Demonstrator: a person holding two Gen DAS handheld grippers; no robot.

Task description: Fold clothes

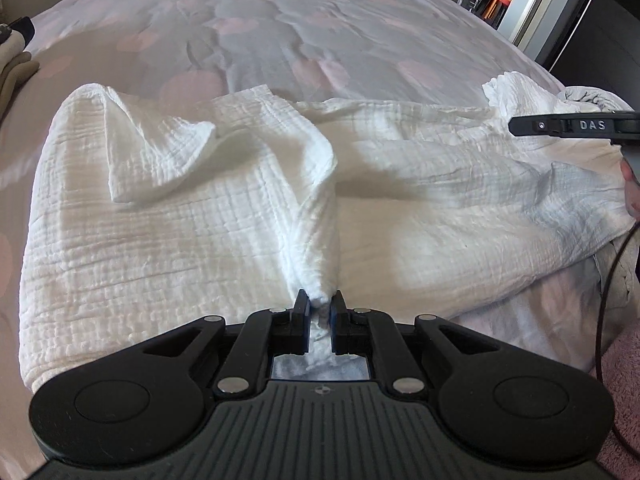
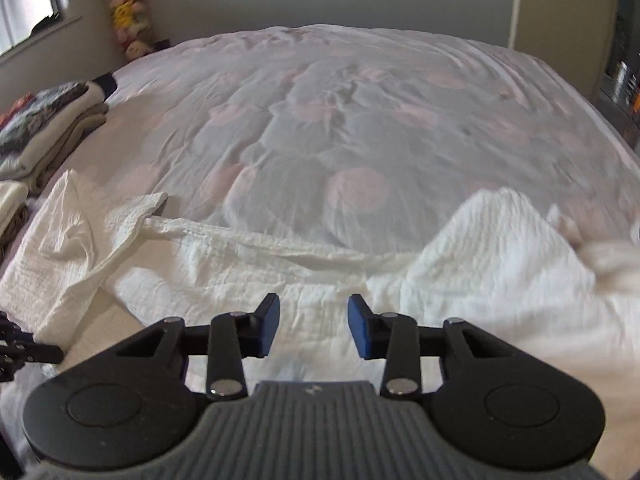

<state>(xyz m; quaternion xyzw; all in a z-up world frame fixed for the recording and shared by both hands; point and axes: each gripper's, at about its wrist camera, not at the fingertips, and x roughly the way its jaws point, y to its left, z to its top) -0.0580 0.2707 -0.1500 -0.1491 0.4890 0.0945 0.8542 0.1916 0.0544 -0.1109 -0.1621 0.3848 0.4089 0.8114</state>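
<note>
Over on the far left of the bed there's a stack of folded clothes near the edge, with a window and some plush toys on the wall behind it. The white crinkly garment is spread out rumpled across the near side of the bed, on top of the pink-spotted cover, with one corner flopped over on the left and a ridge running up its middle. The left tongs are clamped tight on a bunched bit of that ridge, so the fabric pulls up into a peak between the pads. Moving right, the right tongs hang just above the garment with jaws partly apart and nothing pinched between them, just cloth lying underneath. In the left wrist view, one black finger of them pokes in from the right edge.
</note>
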